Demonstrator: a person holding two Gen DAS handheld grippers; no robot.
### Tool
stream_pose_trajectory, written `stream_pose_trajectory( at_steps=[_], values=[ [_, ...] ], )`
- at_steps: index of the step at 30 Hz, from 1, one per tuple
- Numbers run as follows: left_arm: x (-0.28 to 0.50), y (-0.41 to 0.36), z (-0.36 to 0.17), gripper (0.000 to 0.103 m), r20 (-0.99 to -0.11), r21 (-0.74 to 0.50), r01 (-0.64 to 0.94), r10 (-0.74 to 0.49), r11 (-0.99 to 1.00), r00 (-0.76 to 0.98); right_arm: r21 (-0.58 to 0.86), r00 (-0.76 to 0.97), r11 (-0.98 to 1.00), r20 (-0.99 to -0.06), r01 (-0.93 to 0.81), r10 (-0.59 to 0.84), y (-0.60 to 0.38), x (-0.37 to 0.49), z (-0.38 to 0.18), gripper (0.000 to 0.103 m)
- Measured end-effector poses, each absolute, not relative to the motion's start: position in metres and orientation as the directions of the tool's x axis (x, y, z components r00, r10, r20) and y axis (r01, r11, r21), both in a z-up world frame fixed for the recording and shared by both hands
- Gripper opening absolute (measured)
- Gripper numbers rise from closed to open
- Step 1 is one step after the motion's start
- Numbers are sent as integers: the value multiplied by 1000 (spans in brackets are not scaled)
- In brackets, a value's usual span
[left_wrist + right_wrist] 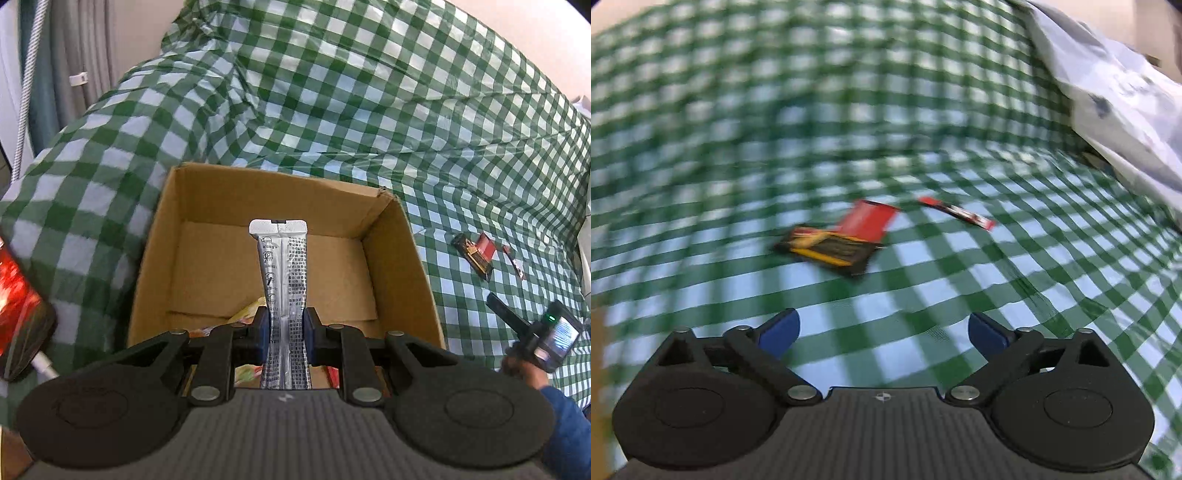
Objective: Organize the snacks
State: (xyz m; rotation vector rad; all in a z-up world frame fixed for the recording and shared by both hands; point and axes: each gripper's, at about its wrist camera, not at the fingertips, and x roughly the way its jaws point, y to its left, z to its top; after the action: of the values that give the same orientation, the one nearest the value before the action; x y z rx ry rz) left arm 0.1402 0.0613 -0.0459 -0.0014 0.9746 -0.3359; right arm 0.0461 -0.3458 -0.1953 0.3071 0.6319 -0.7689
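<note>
Left gripper [286,328] clamped on silver sachet [282,273] above cardboard box [402,258]. Right gripper [882,332] spread wide, holding nothing. Ahead on checkered cloth [923,110]: black-yellow packet [827,251], red packet [868,219].

Right gripper over the checked cloth, snacks ahead of it.

The right gripper [884,328] hangs with its blue-padded fingers [781,330] spread wide and nothing between them, above a green-and-white checked cloth [923,110]. Ahead on the cloth lies a black-and-yellow snack packet [827,253] with a red packet [870,221] touching its far edge. A thin red-and-black wrapper [956,212] lies just to their right. A pale crumpled bag [1126,107] sits at the upper right. The picture is blurred.
</note>
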Motion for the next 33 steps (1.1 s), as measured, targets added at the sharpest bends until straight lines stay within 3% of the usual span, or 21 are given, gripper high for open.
stream_pose_trajectory(
  at_steps=[4, 17, 27, 33],
  values=[
    [149, 29, -51, 21, -819, -160, 289, -290, 944, 495, 27, 526, 672, -646, 740, -553, -377, 67, -239, 103],
    [188, -55, -53, 21, -797, -245, 273, -353, 930, 490, 43, 529, 666, -646, 745, -550, -384, 69, -237, 103],
    [217, -99, -51, 21, -819, -134, 242, -245, 961, 518, 40, 528, 666, -646, 745, -552, -383, 70, -237, 103],
    [221, -146, -39, 21, -797, -115, 286, -260, 951, 545, 40, 528, 666, -645, 745, -552, -384, 70, -237, 103]
  ],
)
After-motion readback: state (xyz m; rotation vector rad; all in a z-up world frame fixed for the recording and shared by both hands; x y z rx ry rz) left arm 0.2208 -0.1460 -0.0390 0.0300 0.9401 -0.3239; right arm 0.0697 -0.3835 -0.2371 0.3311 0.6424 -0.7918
